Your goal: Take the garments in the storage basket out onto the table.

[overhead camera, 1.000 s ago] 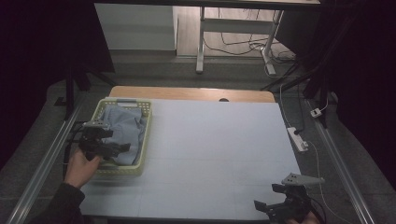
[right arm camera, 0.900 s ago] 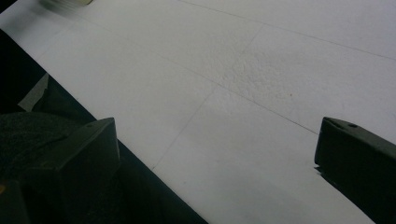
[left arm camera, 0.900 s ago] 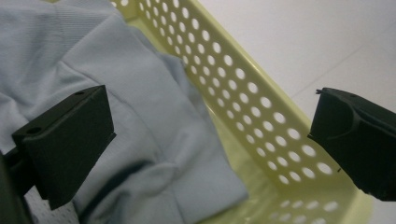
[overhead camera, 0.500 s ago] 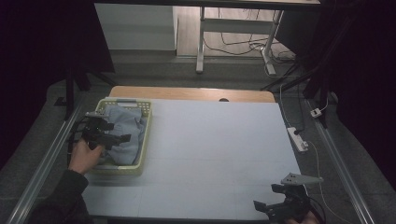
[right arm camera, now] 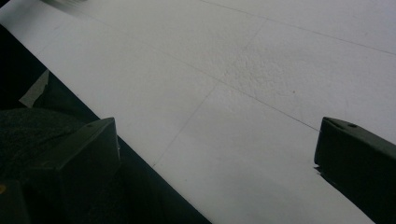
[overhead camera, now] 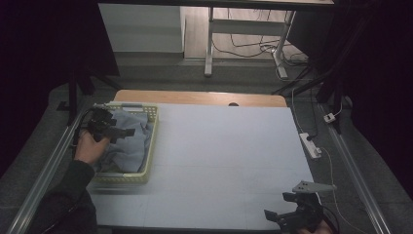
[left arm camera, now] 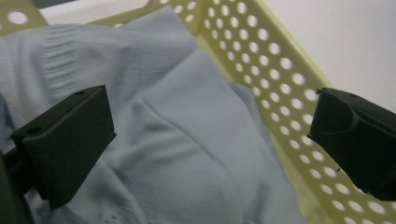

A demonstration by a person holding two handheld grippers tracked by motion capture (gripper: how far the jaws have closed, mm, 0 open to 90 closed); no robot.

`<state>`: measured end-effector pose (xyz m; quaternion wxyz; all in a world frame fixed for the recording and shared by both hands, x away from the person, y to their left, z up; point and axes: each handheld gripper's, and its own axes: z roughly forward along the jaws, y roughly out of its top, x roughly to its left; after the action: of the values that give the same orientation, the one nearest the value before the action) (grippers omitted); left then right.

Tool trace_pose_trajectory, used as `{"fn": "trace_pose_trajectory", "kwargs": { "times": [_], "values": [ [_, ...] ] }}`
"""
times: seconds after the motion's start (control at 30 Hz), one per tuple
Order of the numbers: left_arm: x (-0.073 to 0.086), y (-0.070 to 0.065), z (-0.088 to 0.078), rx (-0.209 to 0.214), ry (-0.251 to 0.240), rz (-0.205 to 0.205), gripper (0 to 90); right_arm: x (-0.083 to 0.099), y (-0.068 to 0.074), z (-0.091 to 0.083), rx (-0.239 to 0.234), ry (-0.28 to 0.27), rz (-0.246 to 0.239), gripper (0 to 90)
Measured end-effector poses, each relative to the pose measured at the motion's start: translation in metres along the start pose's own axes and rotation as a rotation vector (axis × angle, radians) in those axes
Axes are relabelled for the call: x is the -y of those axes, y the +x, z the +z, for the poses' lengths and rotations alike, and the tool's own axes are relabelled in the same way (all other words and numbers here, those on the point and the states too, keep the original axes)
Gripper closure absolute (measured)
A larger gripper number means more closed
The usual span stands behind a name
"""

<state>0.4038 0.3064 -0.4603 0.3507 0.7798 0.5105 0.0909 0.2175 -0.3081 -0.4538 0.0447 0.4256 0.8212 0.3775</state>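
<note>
Left tongs (overhead camera: 127, 131) have advanced over the basketed garment (overhead camera: 127, 146) on the table (overhead camera: 219, 161).

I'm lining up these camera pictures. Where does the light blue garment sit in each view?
High view: light blue garment in the yellow basket at the table's left, under the left gripper.
Left gripper view: garment between the open jaws.
Right gripper view: not in it.
Shared landmark: the basket's perforated wall.

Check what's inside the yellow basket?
A crumpled light-blue knit garment fills the basket, with the open left hand-held gripper over it. Anything beneath the cloth is covered.
</note>
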Motion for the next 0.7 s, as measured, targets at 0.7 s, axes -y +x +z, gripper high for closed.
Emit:
{"fn": "trace_pose_trajectory", "kwargs": {
  "times": [0.7],
  "values": [
    [-0.001, 0.032, 0.039, -0.015, 0.203, -0.065, 0.0, 0.0, 0.0, 0.0, -0.004, 0.003, -0.005, 0.1]
  ]
}}
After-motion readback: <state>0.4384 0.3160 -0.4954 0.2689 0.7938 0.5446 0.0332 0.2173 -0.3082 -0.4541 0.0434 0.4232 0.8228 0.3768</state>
